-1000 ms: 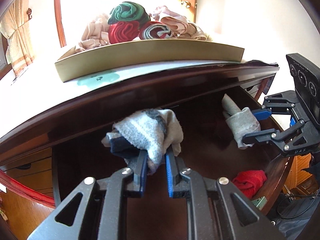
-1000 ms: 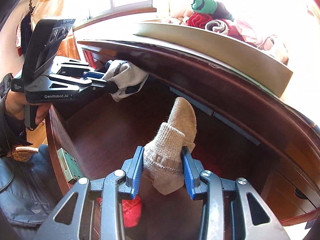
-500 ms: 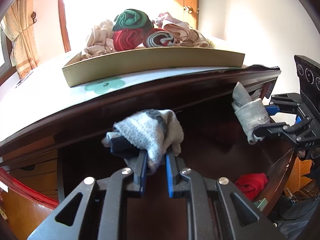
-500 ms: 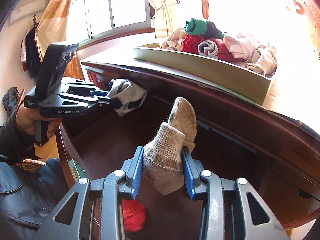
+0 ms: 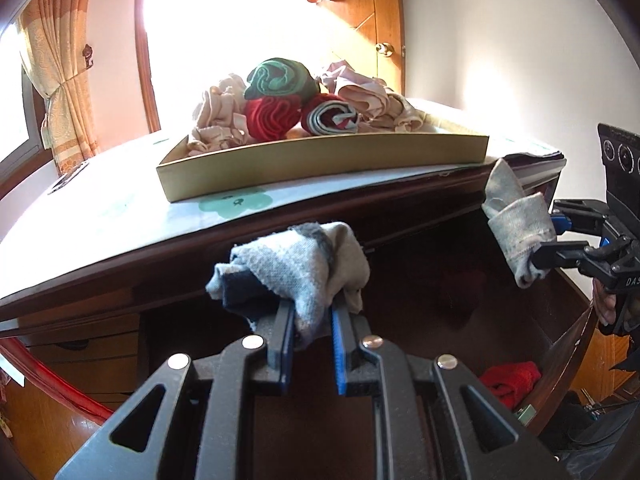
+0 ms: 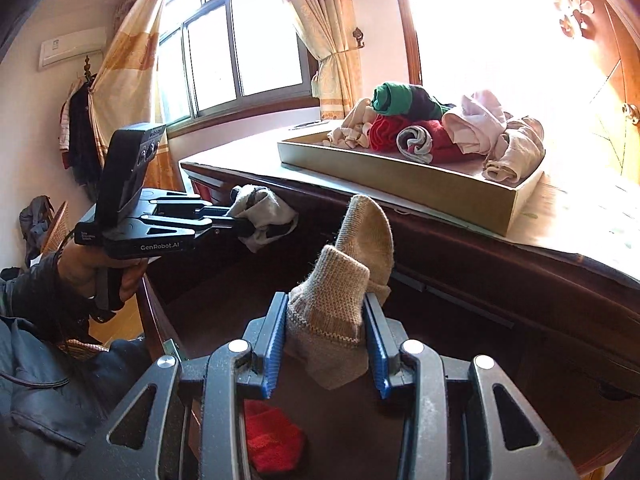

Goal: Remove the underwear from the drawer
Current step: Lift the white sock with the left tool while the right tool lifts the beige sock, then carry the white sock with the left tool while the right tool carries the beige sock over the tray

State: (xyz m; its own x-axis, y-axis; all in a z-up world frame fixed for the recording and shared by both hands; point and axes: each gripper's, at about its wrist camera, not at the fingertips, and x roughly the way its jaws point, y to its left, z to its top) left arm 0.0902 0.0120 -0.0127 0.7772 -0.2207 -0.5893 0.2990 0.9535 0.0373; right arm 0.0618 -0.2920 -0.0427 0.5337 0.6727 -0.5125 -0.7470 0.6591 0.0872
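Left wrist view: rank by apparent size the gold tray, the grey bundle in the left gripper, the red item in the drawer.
1. gold tray, widest in frame although farthest.
2. grey bundle, clamped in the left gripper; its nearness to the lens inflates it.
3. red item in the drawer, clearly smallest, partly hidden by the gripper.

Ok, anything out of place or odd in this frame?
Nothing spilled or damaged. One mismatch: both grippers are clamped on what look like socks, not underwear: the left gripper holds a grey bundle, the right gripper a beige one. A red item lies alone in the open drawer.
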